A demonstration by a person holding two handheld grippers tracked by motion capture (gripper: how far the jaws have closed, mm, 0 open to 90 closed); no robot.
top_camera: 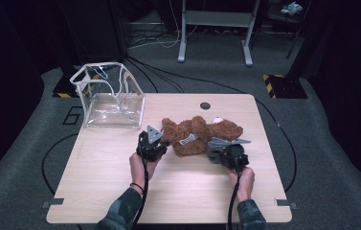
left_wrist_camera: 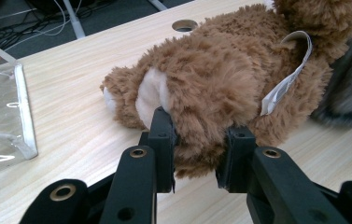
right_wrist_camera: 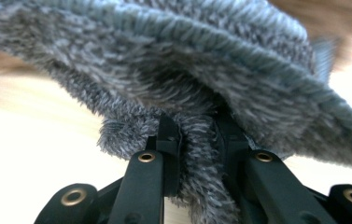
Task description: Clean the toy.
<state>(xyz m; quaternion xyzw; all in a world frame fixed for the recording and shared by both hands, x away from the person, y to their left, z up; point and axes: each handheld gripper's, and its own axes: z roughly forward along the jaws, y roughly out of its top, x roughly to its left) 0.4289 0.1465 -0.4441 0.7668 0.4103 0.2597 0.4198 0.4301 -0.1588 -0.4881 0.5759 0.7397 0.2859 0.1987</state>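
Your left gripper clamps the brown plush bear's limb, while your right gripper pinches grey fuzzy fabric, both forearms level.

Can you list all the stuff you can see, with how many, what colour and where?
Teddy bear: one, brown, lying mid-table.
Label: one, white, on the bear.
Grey plush toy: one, grey, beside the bear at its right.
Clear bag: one, see-through with white edges, back left corner of the table.
Table: one, light wood, with a round hole near the back edge.
Left tool: one, black, shut on the bear.
Right tool: one, black, shut on the grey plush toy.
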